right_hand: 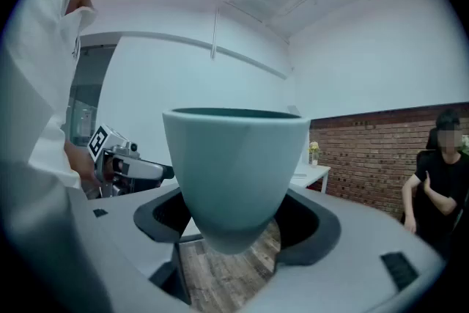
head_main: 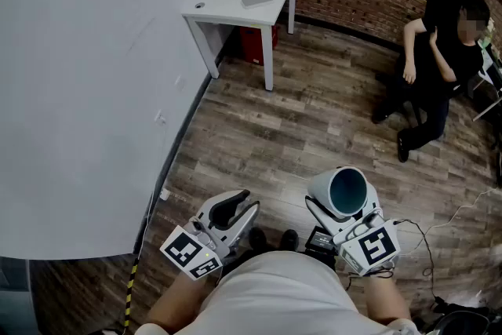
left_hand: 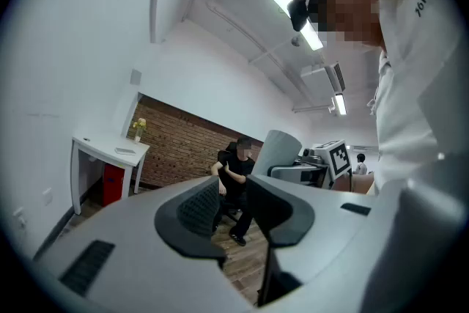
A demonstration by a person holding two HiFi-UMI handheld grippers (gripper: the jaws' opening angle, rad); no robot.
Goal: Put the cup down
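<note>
At the left of the head view a large white table fills the frame, and a smaller white table stands at the upper centre. Both are well apart from what I carry.

My left gripper sits at the lower left of centre. Its jaws stand a narrow way apart with nothing between them, and in the left gripper view I see only wooden floor and the room through the gap.

Just right of centre, the cup is in my right gripper, held in the air above the floor with its mouth facing up. In the right gripper view the jaws are spread wide, and the ribbed pads press on the lower part of the cup, one on each side.

The cup is smooth, pale blue-green and tapers to a rounded bottom. I judge it stiff and probably ceramic, so it is breakable, and it looks empty and light. The slick, sloping wall could slide in the pads, so my hold should sit square across the body rather than near the narrow base, and the cup should stay upright. It should meet a surface softly before I let go.

At the far right a person in black sits, clear of me.
</note>
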